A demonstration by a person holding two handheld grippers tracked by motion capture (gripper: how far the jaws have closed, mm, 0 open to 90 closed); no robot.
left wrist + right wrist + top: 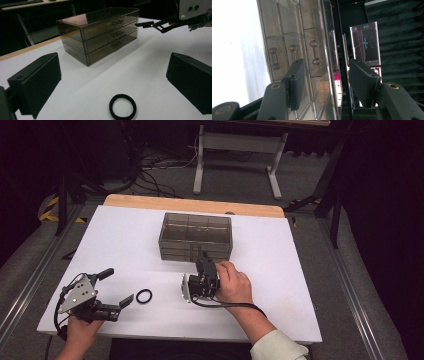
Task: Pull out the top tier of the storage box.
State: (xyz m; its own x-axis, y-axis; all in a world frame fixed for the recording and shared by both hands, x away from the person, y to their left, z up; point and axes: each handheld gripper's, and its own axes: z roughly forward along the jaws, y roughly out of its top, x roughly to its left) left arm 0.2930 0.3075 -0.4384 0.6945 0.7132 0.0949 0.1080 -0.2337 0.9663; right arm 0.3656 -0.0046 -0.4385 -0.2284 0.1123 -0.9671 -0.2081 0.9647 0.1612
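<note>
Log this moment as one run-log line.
right gripper: open, at smoky clear plastic drawer box front | left gripper: open, beside black rubber ring | white table

Your left hand (80, 330) holds the left gripper (116, 286) low and level over the table, its jaws spread wide with nothing pressed between the pads. Your right hand (234, 282) (sleeve showing at the wrist) carries the right gripper (202, 256) rolled onto its side, pointing forward, its jaws partly apart and clamping nothing.
</note>
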